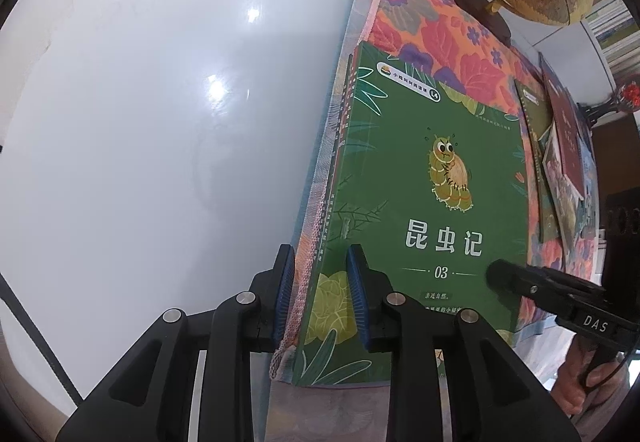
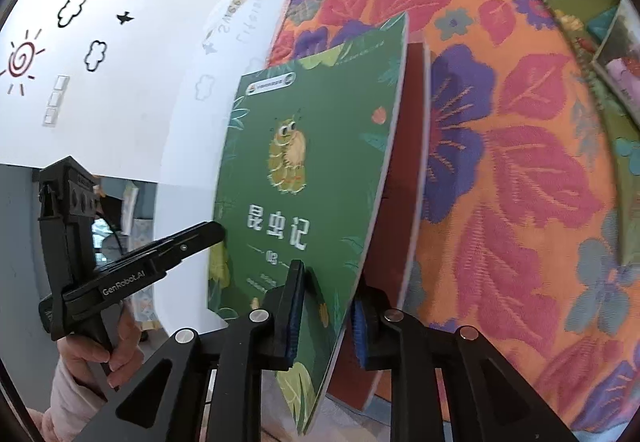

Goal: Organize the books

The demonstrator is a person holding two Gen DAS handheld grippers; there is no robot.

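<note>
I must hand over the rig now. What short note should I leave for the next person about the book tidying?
Left gripper: straddles the spine edge of the green book, jaws slightly apart; grip unclear.
Right gripper: the green book's other long edge lies between its jaws; grip unclear.
Books: the green book tops a stack, a red book beneath, on the floral cloth; loose books lie further along the cloth.
Done: one stack started.
Left: add the loose books.
</note>
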